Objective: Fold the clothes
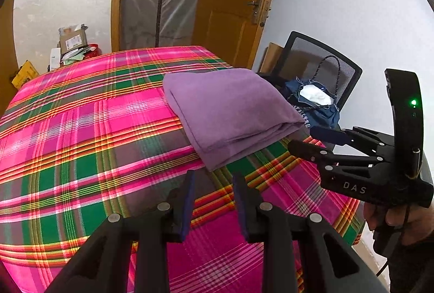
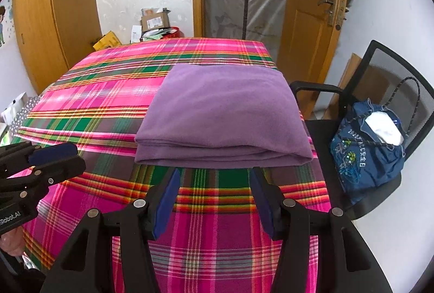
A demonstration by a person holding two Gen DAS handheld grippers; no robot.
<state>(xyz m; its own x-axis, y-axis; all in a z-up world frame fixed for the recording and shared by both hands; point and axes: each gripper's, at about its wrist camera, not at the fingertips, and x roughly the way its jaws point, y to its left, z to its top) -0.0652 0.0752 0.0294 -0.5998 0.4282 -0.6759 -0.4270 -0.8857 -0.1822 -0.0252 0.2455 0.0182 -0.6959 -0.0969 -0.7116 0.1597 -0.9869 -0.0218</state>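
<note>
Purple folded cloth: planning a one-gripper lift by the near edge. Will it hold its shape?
Probably not. The purple folded cloth looks soft and layered, so it would likely droop and unfold. Its matte, fuzzy-looking surface suggests it won't slip much on the plaid cover.

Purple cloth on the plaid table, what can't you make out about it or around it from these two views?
- Folded purple cloth: layer count and garment type hidden by the top fold, both views.
- Blue bag on the chair: contents mostly covered; printing too small.
- Boxes behind the table: partly hidden by its far edge.
- Table legs: covered by the plaid cloth.
</note>
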